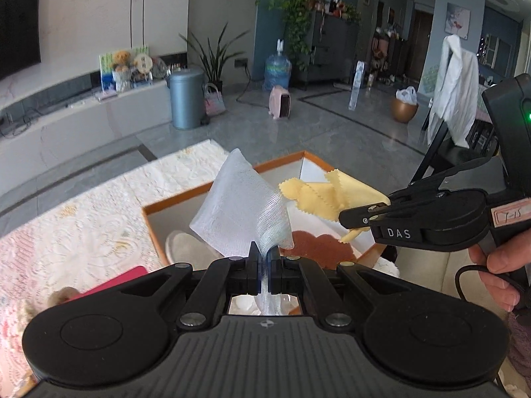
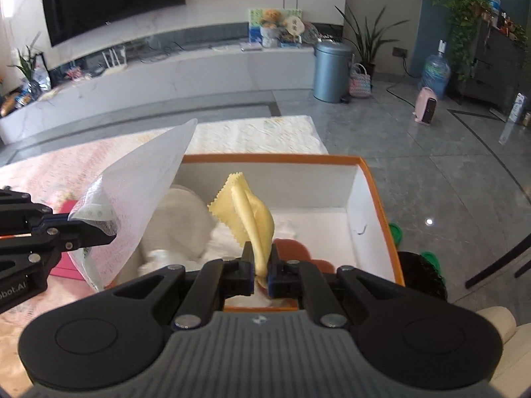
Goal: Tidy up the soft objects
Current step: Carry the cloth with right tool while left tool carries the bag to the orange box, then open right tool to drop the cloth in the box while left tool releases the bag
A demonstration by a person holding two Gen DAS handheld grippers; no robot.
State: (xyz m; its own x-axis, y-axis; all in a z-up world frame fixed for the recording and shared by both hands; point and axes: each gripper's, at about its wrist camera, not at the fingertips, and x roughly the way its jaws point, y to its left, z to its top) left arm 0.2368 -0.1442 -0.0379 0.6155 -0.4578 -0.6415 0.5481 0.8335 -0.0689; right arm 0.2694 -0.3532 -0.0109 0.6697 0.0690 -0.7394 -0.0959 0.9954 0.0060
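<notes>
My left gripper (image 1: 263, 254) is shut on a white mesh cloth (image 1: 239, 205) and holds it up over the orange-rimmed white box (image 1: 199, 190). The mesh cloth also shows in the right wrist view (image 2: 142, 205), with the left gripper (image 2: 111, 232) at the left. My right gripper (image 2: 260, 258) is shut on a yellow cloth with zigzag edges (image 2: 247, 212), held above the box (image 2: 375, 192). In the left wrist view the right gripper (image 1: 345, 215) holds the yellow cloth (image 1: 328, 195) beside the mesh. Inside the box lie a beige pad (image 2: 179, 222), white cloth (image 2: 318, 229) and a rust-brown piece (image 1: 315, 245).
The box stands on a table with a cream lace cloth (image 1: 99, 219). A pink card (image 1: 116, 282) lies left of the box. Green lids (image 2: 396, 232) lie right of it. Beyond are a grey floor, a blue bin (image 1: 186, 99), and a chair with a white shirt (image 1: 454, 93).
</notes>
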